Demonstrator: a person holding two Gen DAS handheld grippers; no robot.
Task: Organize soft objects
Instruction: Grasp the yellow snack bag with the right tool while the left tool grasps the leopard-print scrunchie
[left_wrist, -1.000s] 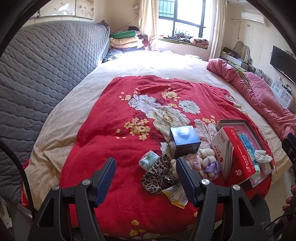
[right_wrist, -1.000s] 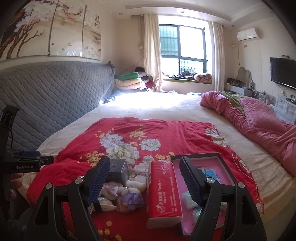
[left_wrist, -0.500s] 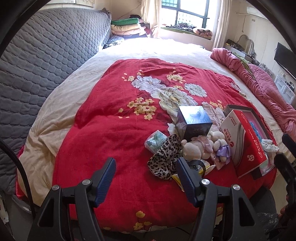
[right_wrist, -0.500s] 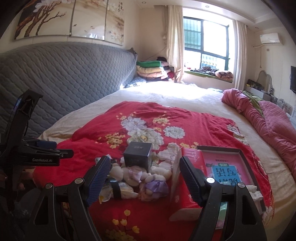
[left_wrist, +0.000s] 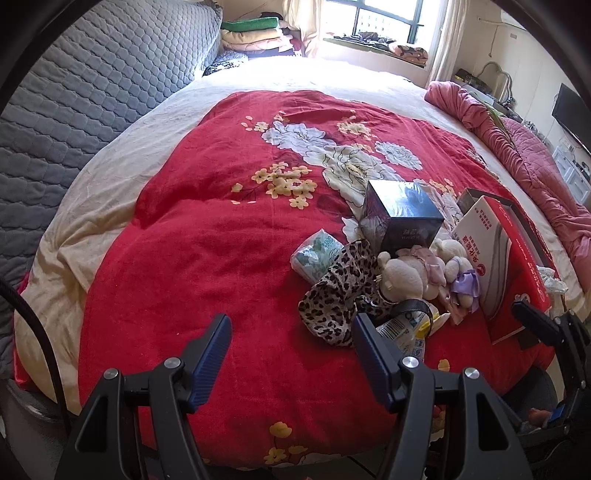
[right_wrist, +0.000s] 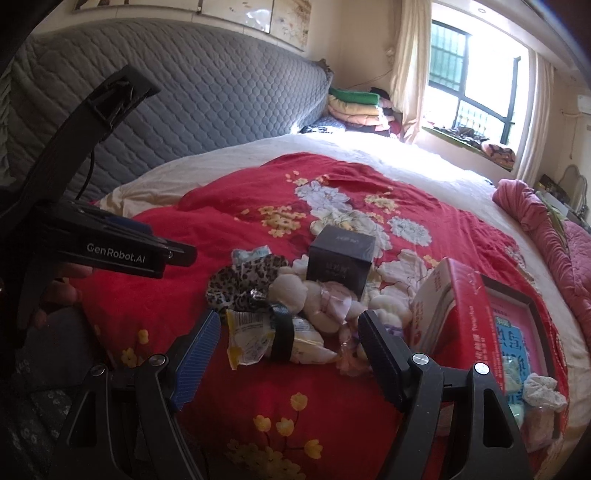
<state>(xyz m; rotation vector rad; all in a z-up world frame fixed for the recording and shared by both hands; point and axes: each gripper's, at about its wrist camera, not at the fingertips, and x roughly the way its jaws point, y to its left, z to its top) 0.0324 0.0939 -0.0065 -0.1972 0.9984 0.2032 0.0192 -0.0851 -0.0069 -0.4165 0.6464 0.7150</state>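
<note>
While both our claws stand apart with nothing between them, the left claw (left_wrist: 291, 338) at the lower middle of its frame over bare red quilt (left_wrist: 207, 236) and the right claw (right_wrist: 288, 334) low in its frame, a yellow-white snack packet (right_wrist: 255, 338) with a dark band lies just beyond the right fingertips. We judge that a careless close there could catch the packet or drag the quilt instead of a soft toy. Behind it, mid-frame, sits the heap: cream plush toys (right_wrist: 314, 297) in pale pink and lilac, squashy-looking, touching a leopard-print cloth (right_wrist: 240, 282). Farther back stands a dark box (right_wrist: 340, 260); right of the heap, a red tissue pack (right_wrist: 450, 314) leans on a tray (right_wrist: 532, 306).
</note>
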